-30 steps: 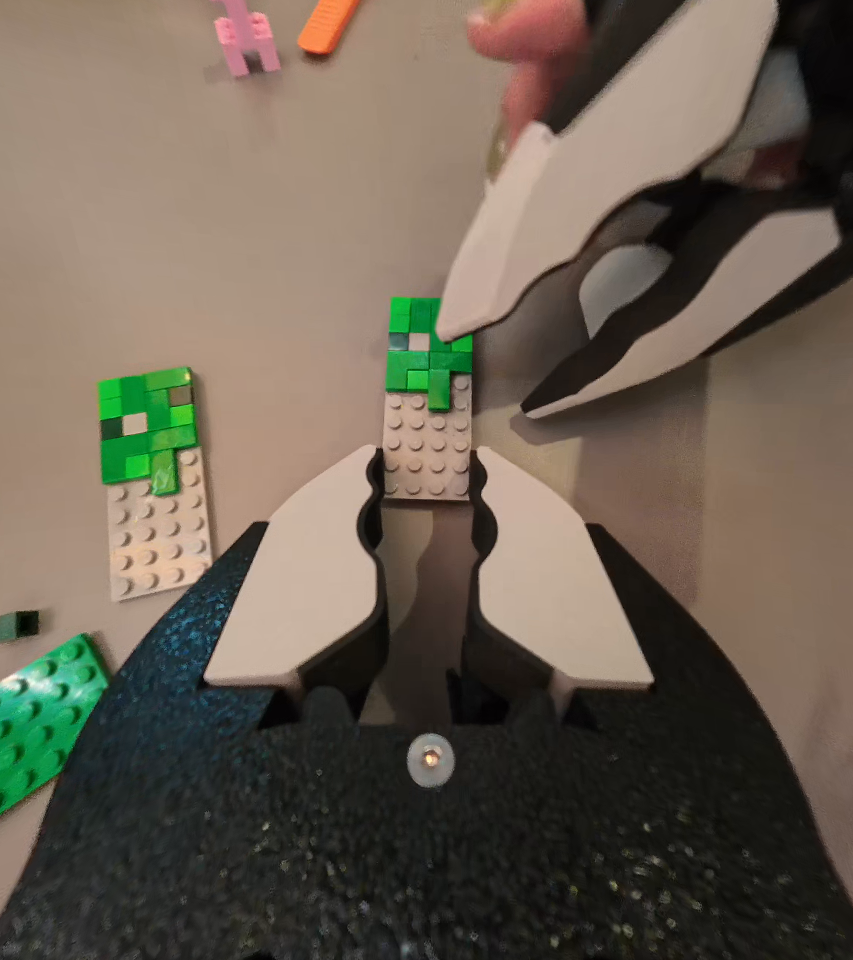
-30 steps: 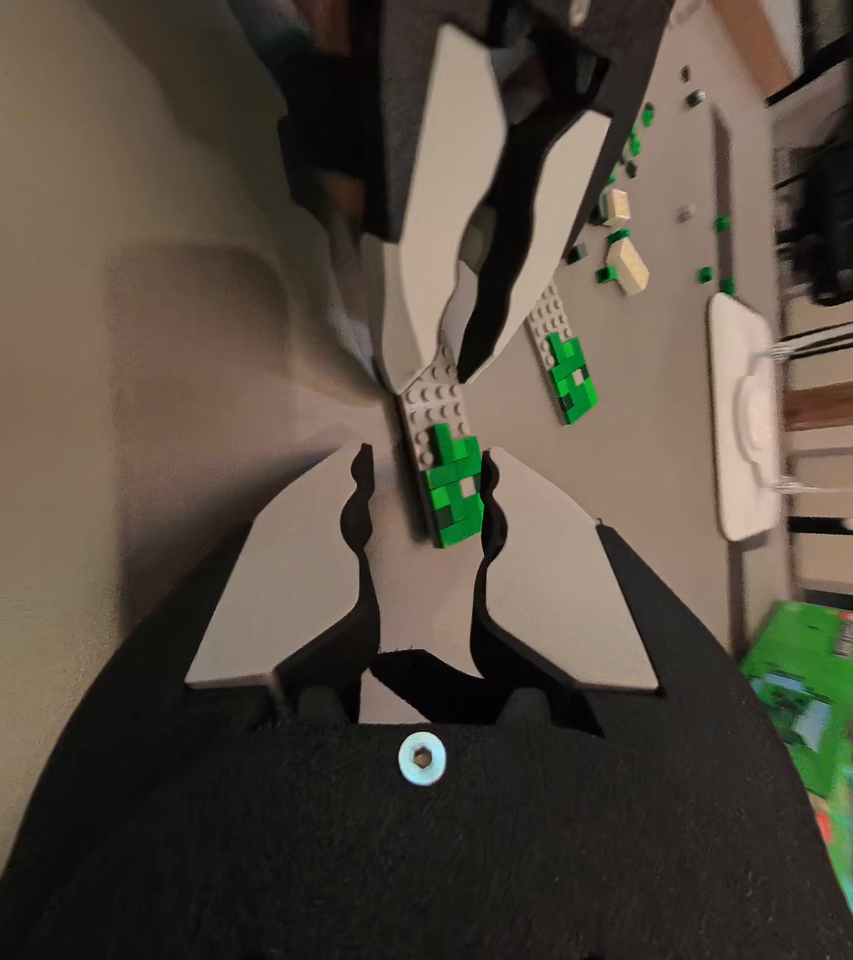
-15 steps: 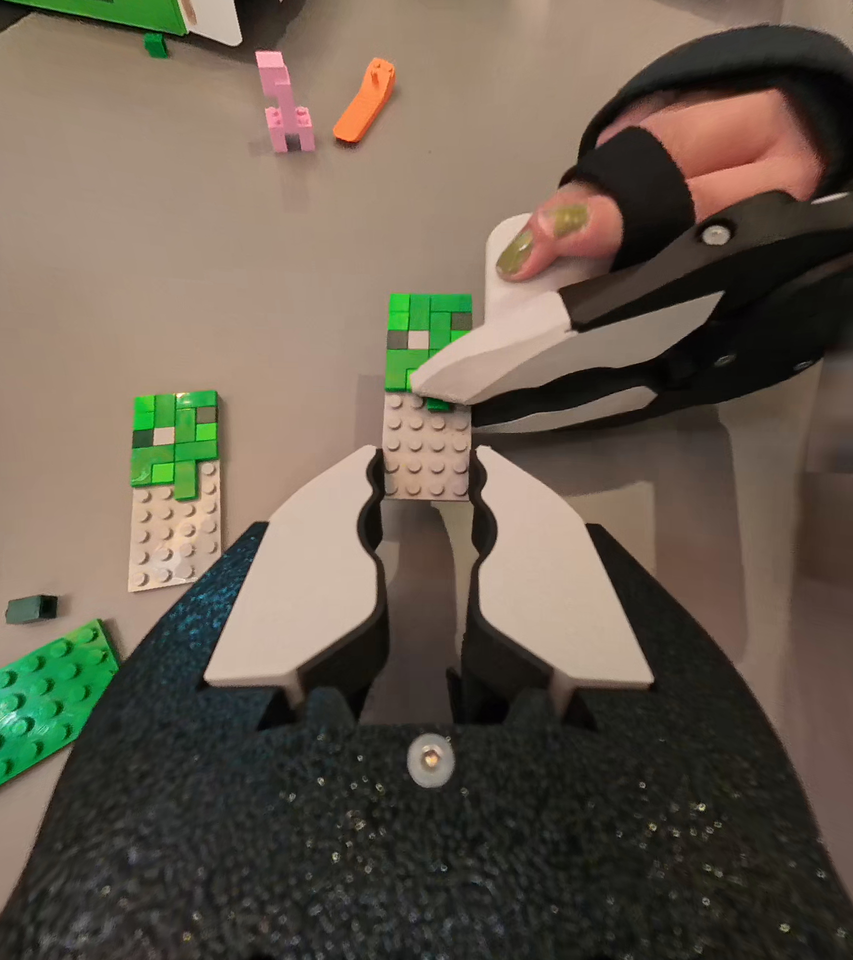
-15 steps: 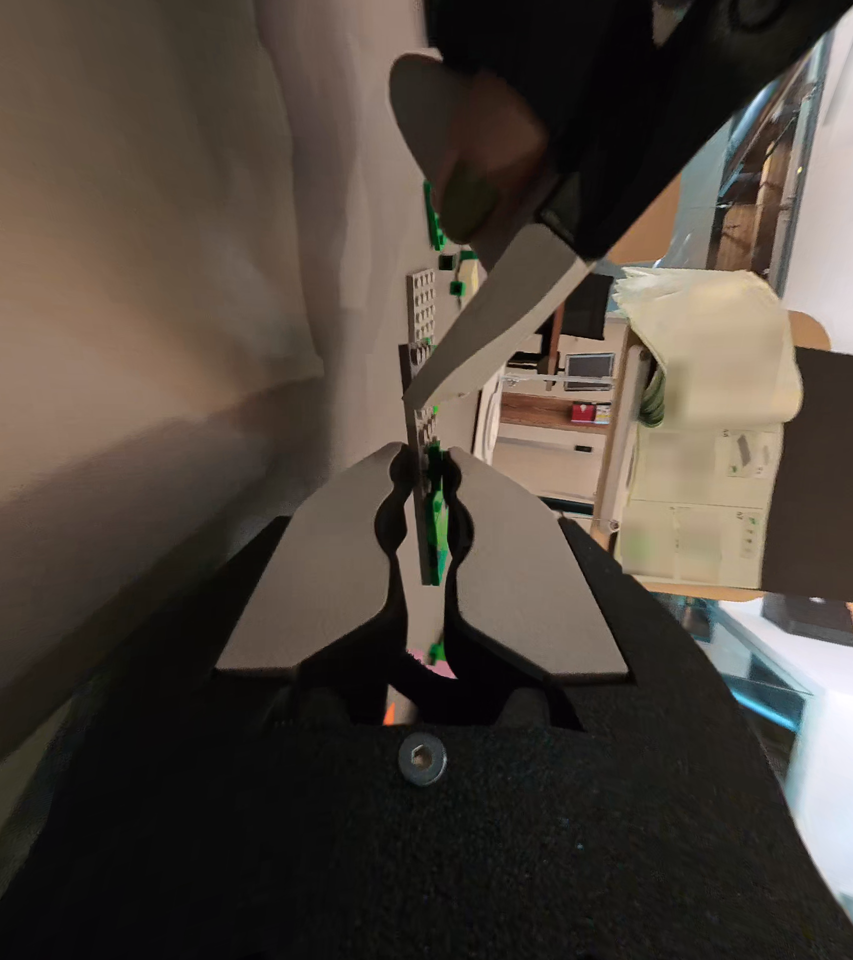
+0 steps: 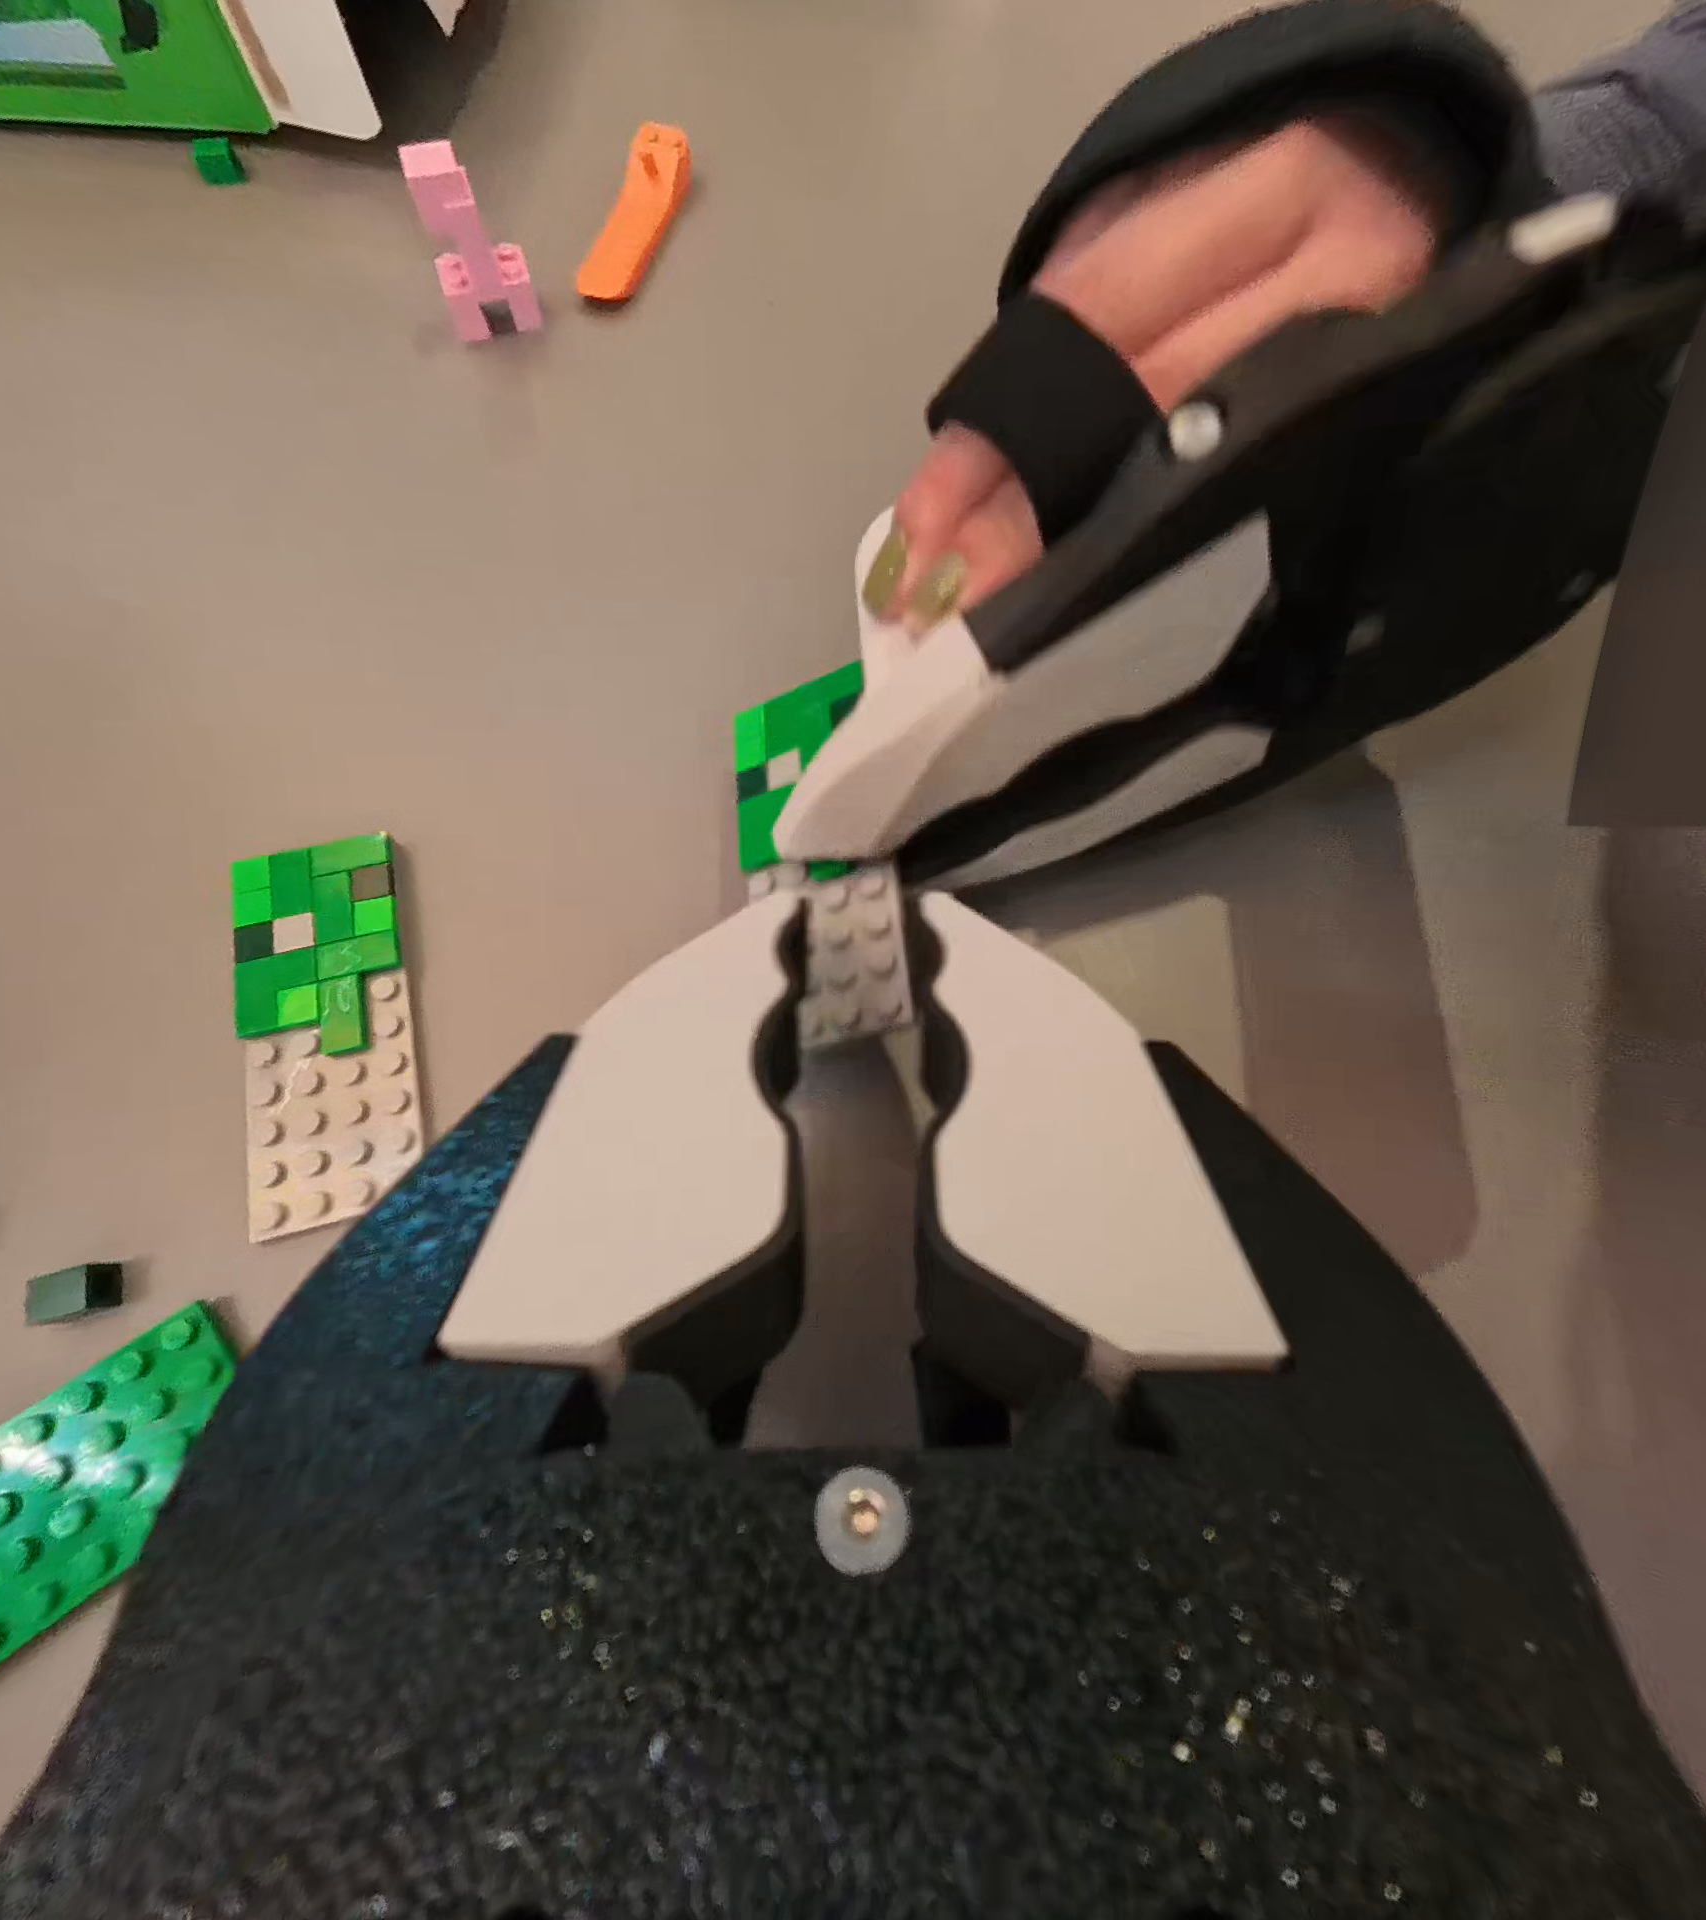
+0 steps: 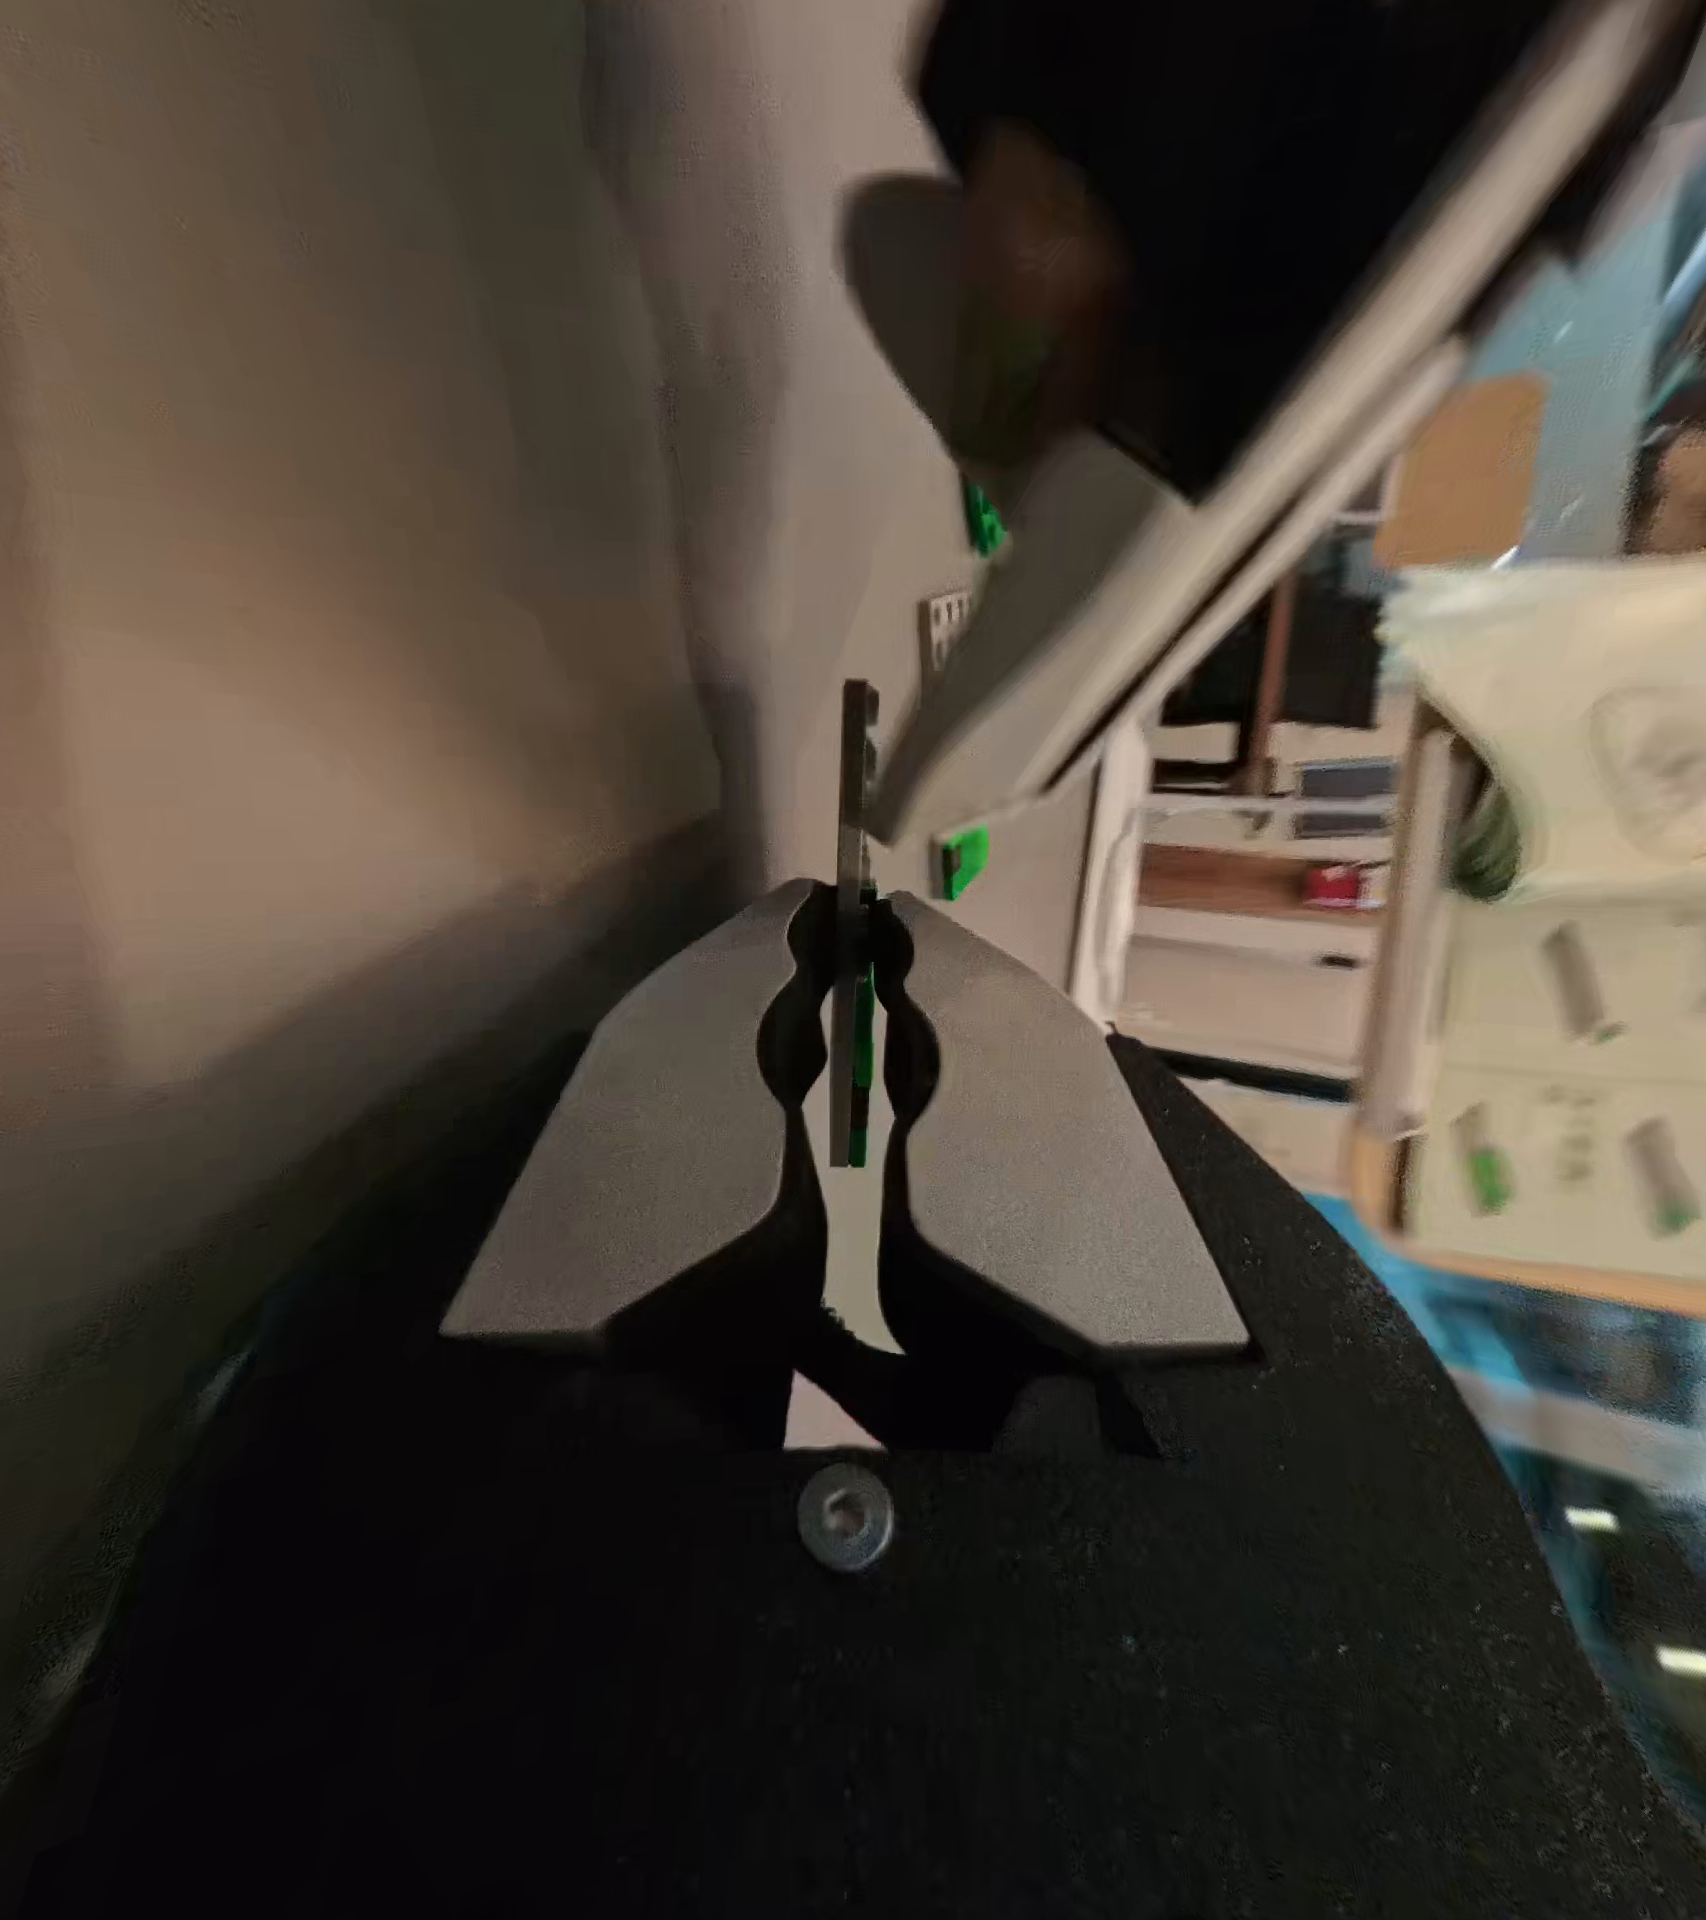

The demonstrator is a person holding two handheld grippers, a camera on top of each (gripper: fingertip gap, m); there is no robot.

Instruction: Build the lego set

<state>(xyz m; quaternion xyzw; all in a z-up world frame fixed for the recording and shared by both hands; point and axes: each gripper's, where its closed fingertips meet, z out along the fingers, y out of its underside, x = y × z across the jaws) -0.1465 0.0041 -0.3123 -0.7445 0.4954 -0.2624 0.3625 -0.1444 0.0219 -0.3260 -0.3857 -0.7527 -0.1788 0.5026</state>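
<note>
A grey studded plate with green tiles on its far half lies between both grippers. My right gripper is shut on its tiled end, and I see the plate edge-on between the fingers. In the left wrist view the right gripper comes in from the right, held by a gloved hand. My left gripper has its jaws narrowly apart around the plate's grey end. The left finger hides part of the plate. I cannot tell whether it grips. The left gripper's finger touches the studded side.
A second grey plate with green tiles lies to the left. A large green plate and small loose bricks lie near the left edge. A pink figure, an orange tool and a green box lie farther back.
My right gripper turned onto its side and closed on the plate's tiled end. My left gripper's jaws came closer together and its view pulled back.
</note>
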